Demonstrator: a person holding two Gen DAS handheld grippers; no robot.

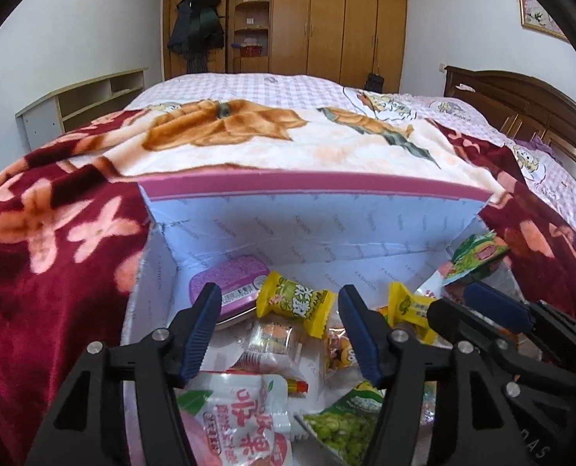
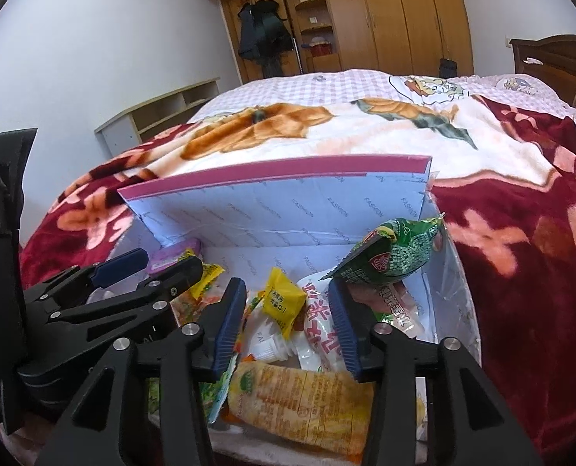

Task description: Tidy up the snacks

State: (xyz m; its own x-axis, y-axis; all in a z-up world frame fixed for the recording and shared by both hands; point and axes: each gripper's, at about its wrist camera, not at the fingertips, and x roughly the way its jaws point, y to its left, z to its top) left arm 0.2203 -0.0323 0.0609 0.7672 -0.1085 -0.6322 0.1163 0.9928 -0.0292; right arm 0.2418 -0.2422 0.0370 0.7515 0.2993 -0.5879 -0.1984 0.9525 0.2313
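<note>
A white box with a pink rim stands open on the bed and holds several snacks. My left gripper hangs open over its left half, above a yellow candy, a purple tin and a pink-and-white pouch. My right gripper is open over the right half, with nothing pressed between its pads. Below it lie another yellow candy and a yellow cracker pack. A green packet leans against the box's right wall.
The box rests on a dark red flowered blanket spread over a checked bed. A wooden wardrobe stands at the far wall, a low shelf unit to the left, and a dark headboard to the right.
</note>
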